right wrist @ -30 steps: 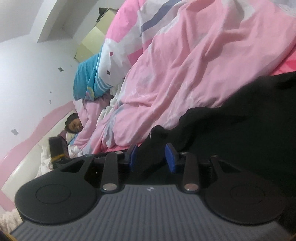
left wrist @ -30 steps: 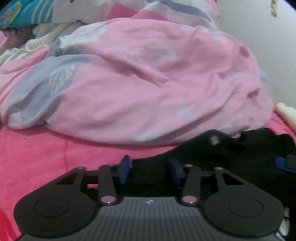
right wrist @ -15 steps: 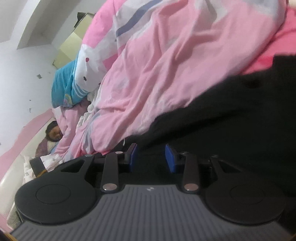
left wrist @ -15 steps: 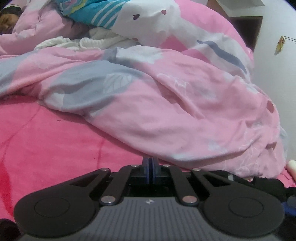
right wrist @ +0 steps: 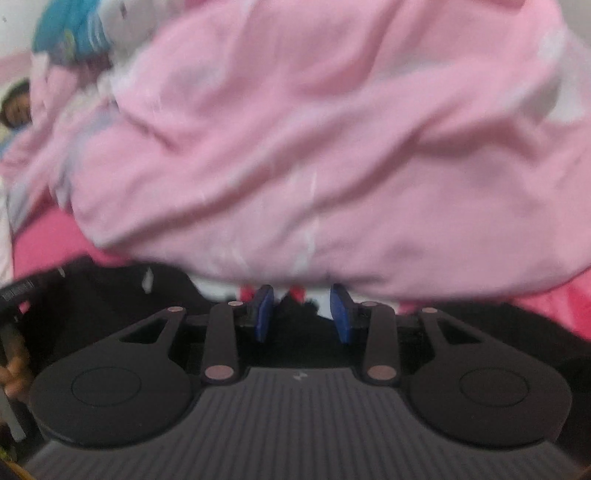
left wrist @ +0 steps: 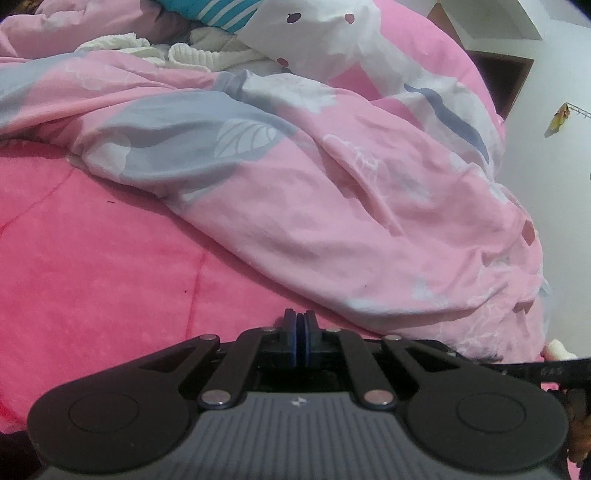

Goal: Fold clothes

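A black garment (right wrist: 110,295) lies on the hot pink bed sheet (left wrist: 92,277), in front of a heaped pink quilt (left wrist: 369,221). My left gripper (left wrist: 300,332) is shut, its blue pads pressed together over the sheet. A bit of the black garment (left wrist: 428,343) shows just right of its fingers, and the rest is hidden under the gripper body. In the blurred right wrist view my right gripper (right wrist: 303,314) is open. Black cloth lies between and below its blue pads (right wrist: 264,314), close under the quilt's edge (right wrist: 332,221).
White knit fabric (left wrist: 184,55) and a teal striped pillow (left wrist: 229,14) lie behind the quilt. A white wall (left wrist: 554,184) with a shelf (left wrist: 498,70) stands on the right. A person (right wrist: 14,107) lies at the bed's far end. A hand's fingers (right wrist: 14,373) show at the left edge.
My left gripper closed on the black garment's edge and lifted, so more sheet and quilt show. My right gripper stayed open and swung round to face the quilt, its view now blurred.
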A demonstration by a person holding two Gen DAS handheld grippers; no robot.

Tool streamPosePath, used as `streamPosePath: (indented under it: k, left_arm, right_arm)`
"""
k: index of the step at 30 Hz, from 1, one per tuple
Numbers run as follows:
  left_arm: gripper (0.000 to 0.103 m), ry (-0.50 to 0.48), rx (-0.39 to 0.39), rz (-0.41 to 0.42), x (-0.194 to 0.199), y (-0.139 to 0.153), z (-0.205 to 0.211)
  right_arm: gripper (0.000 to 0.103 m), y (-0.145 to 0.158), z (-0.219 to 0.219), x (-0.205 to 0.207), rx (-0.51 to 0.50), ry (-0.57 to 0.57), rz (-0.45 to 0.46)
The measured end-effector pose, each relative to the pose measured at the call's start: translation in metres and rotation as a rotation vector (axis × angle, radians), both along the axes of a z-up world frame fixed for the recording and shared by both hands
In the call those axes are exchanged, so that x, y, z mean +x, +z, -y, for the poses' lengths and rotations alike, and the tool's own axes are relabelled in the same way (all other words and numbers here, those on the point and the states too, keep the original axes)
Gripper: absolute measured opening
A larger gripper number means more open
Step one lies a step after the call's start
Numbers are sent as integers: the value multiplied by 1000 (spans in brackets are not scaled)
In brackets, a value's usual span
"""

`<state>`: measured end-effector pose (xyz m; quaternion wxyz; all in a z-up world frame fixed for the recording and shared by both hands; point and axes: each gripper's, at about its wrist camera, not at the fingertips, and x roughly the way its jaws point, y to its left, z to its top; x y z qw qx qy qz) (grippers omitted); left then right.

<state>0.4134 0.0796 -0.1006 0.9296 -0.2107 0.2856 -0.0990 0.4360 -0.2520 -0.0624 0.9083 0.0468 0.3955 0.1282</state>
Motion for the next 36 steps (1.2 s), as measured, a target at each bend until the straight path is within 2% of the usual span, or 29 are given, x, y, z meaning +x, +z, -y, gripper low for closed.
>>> streamPosePath:
  k: [1, 6, 11, 15, 17, 18, 22, 27, 29, 32, 36]
  left_arm:
    - [5, 0, -2, 1, 0, 0, 0]
    - [5, 0, -6, 3, 0, 0, -1]
    - [5, 0, -12, 2, 0, -1, -1]
    - [5, -1, -16, 1, -1, -1, -2]
    - [5, -1, -18, -1, 0, -1, -2]
    - [5, -1, -19, -1, -1, -1, -3]
    - [5, -1, -23, -5, -1, -2, -4]
    - [5, 0, -26, -8, -1, -2, -4]
    - [5, 0, -26, -9, -1, -2, -5]
    - [5, 0, -23, -10, 0, -2, -5]
    - [5, 0, -16, -8, -1, -2, -4]
  right_arm:
    - [2, -3, -3, 5, -27, 10, -17]
    - [3, 8, -20, -54, -116, 84, 133]
    - [6, 0, -42, -114, -332, 259, 284]
    - [10, -5, -49, -135, -433, 365, 284]
    - [14, 2, -43, -135, -376, 390, 252]
    - [20, 6, -38, -134, -320, 406, 220]
    - [22, 24, -14, -132, -119, 431, 162]
    - [22, 38, 6, -129, -58, 325, 205]
    - [25, 38, 13, -120, -23, 276, 199]
    - [33, 29, 20, -99, 63, 227, 138]
    - [34, 9, 14, -76, 154, 236, 19]
